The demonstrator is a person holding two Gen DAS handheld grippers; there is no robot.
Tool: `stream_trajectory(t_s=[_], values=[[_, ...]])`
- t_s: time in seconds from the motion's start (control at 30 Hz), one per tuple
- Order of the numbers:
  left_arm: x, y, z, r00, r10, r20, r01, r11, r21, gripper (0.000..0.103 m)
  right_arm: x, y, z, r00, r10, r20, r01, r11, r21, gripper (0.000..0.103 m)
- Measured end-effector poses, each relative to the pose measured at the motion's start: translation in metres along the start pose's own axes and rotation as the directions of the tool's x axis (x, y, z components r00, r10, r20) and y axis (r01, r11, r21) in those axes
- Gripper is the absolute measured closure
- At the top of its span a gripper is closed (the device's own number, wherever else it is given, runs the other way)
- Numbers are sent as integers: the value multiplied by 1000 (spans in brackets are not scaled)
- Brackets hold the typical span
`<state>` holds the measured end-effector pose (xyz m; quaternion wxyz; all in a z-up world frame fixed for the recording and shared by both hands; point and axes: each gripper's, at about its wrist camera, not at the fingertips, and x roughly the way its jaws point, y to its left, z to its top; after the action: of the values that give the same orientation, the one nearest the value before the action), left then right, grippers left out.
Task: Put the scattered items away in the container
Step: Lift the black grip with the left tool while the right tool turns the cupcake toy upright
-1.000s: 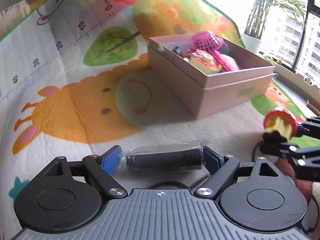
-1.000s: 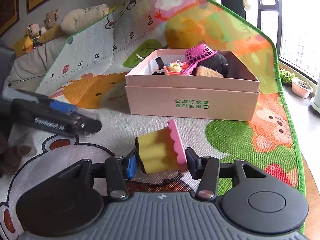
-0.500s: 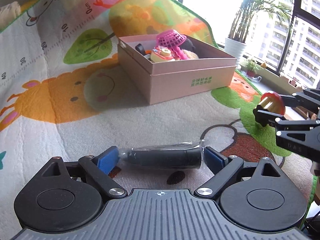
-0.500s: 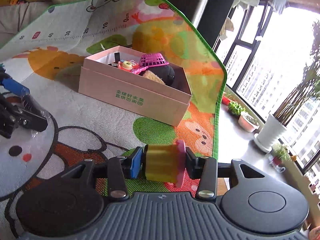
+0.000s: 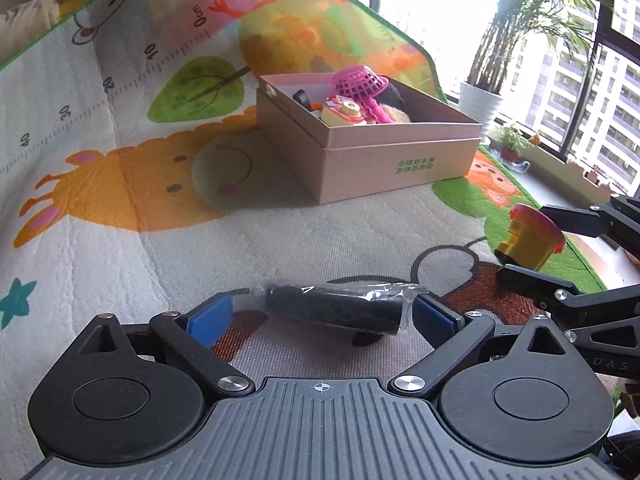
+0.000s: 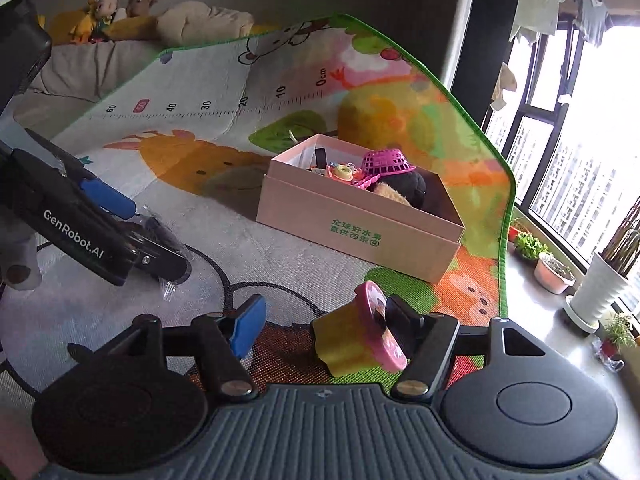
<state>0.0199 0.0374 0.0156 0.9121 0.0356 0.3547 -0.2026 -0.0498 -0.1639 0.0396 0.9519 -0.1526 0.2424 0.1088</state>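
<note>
On a bright play mat (image 5: 120,200), the pink box (image 5: 372,152) sits already part-filled with toys. In front of it, the left tool (image 5: 320,314) has just been spreading its jaws, a wrapped black cylinder (image 5: 340,308) touching only one pad. Right of that, the right tool (image 6: 320,320), also just widening, has a yellow-and-pink toy cup (image 6: 360,336) leaning against one finger.

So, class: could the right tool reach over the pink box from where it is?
Probably yes. The mat between the right tool and the pink box lies bare, and the left tool sits off to the side. Its jaws have just been opening, so the yellow cup toy may drop first.
</note>
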Motion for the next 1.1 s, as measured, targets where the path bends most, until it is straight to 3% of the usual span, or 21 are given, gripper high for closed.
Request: stream_trajectory(t_s=[0.13,0.3,0.4,0.5,0.67,0.7,0.73,0.77,1.1], values=[[-4,2,-1,1000,13,2,-13,1000,-4,3,-2,10,9,993,117,-10,-117,992,46,35],[-10,4,-4,1000,30,-6,-30,999,-11,2,-3,8,16,982,187,-17,-183,975,123,36],[-9,3,-4,999,42,-19,-42,999,-16,2,-10,-8,19,984,180,-7,-174,963,204,33],[-9,-2,-4,999,43,-24,-43,999,-14,2,-10,-19,17,993,118,-21,-111,967,230,17],[-8,-8,-5,999,33,-25,-33,999,1,1,15,-23,13,987,123,-105,-97,970,222,17],[-7,-8,-6,999,39,-26,-39,999,3,1,20,-22,12,986,117,-117,-89,971,222,21],[-6,-8,-5,999,46,-29,-46,999,3,1,24,-22,11,985,114,-129,-84,972,219,38],[-4,-8,-5,998,52,-33,-52,999,3,1,26,-21,11,983,117,-140,-85,973,217,48],[5,-13,-2,997,49,-53,-48,999,26,1,25,-29,11,984,119,-134,-88,971,221,47]])
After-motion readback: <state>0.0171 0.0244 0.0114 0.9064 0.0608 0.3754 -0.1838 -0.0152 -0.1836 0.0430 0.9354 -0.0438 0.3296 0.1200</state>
